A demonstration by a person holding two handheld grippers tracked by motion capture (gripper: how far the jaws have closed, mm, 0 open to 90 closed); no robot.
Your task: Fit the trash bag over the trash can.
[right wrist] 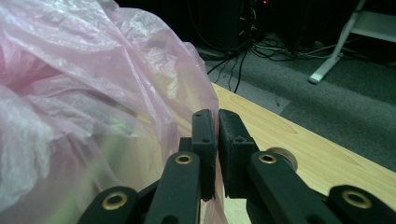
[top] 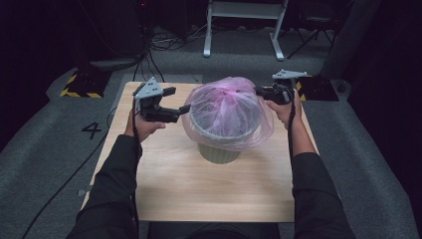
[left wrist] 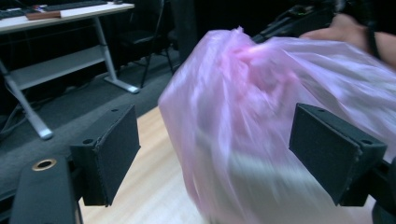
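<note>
Pink, thin plastic forms the bag (top: 226, 112) that lines a grey-green bin (top: 219, 152) at the middle of the high view, its film billowing above the rim and draping down over the outside. The right tool (right wrist: 217, 140) is clenched on a fold of that film at the bag's right edge, jaws nearly together with the plastic pinched between them. The left tool (left wrist: 215, 154) stands released at the bag's left side, pads wide with the film loose between them and pressing on nothing.

With one side held and the other free, I judge that a pull from the right could drag the liner off the rim or tip the light bin; the film could also tear at the pinch, or slip out if the grip eases.

The surface (top: 164, 189) is pale wood, bare apart from the bin. Around it lies grey carpet, with a painted number (top: 92, 130) at left, yellow-black striped blocks (top: 79, 85) at upper left and right, white desk legs (top: 244, 30) at top centre, and cables (top: 164, 42) across the floor.
</note>
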